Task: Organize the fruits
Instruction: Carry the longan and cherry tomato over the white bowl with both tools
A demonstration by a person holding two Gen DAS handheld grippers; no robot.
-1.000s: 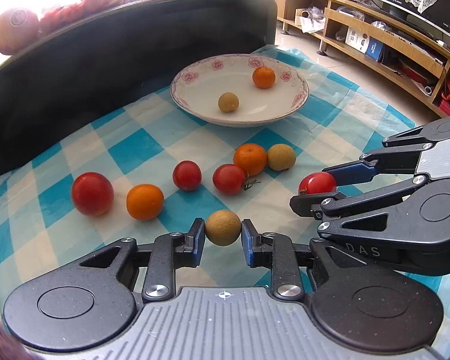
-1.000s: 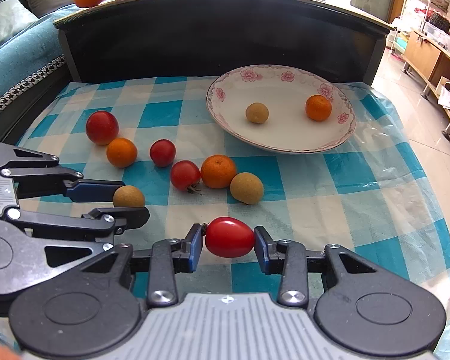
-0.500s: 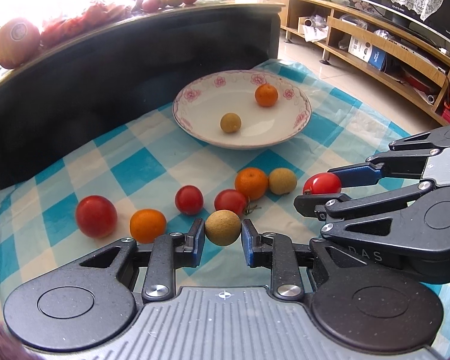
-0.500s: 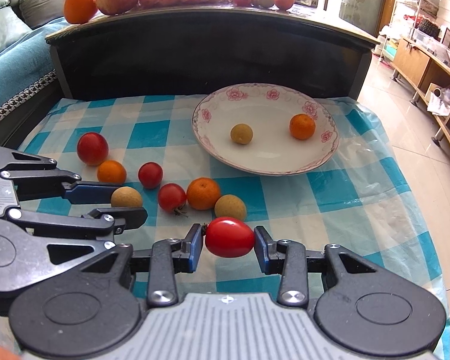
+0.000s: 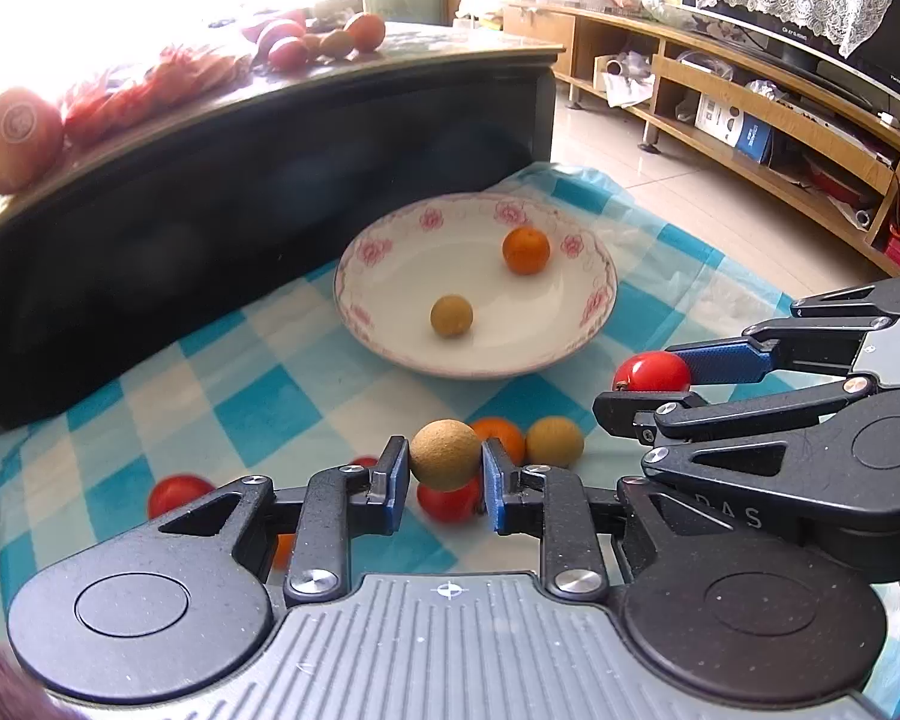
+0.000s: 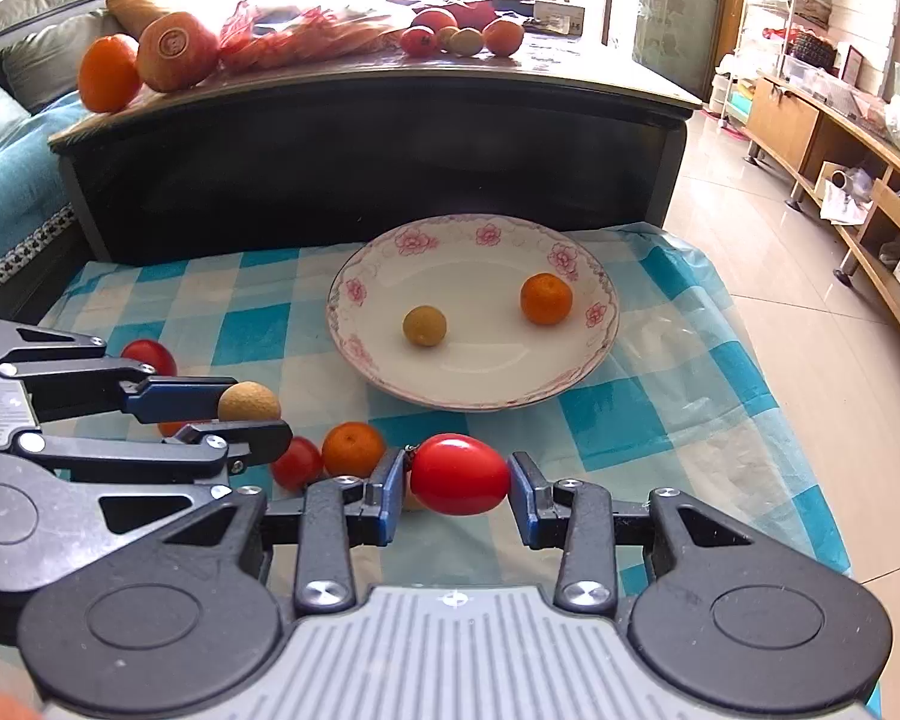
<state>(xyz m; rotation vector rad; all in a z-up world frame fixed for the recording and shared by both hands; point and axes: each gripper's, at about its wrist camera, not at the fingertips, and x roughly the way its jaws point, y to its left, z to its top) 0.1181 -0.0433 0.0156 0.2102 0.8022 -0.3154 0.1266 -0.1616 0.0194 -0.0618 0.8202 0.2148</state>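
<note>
Left gripper (image 5: 444,465) clamped on a tan longan (image 5: 445,455), lifted above the checked cloth (image 5: 258,414). Right gripper (image 5: 642,387) alongside, pinching a red tomato (image 5: 651,372). Ahead, floral plate (image 5: 597,306) holding a small orange (image 5: 525,249) and another longan (image 5: 451,315), apart from each other.

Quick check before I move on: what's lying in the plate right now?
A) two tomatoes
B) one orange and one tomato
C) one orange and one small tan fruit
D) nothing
C: the plate holds just an orange and a small tan fruit; the only tomato near it sits in the right claw.
</note>
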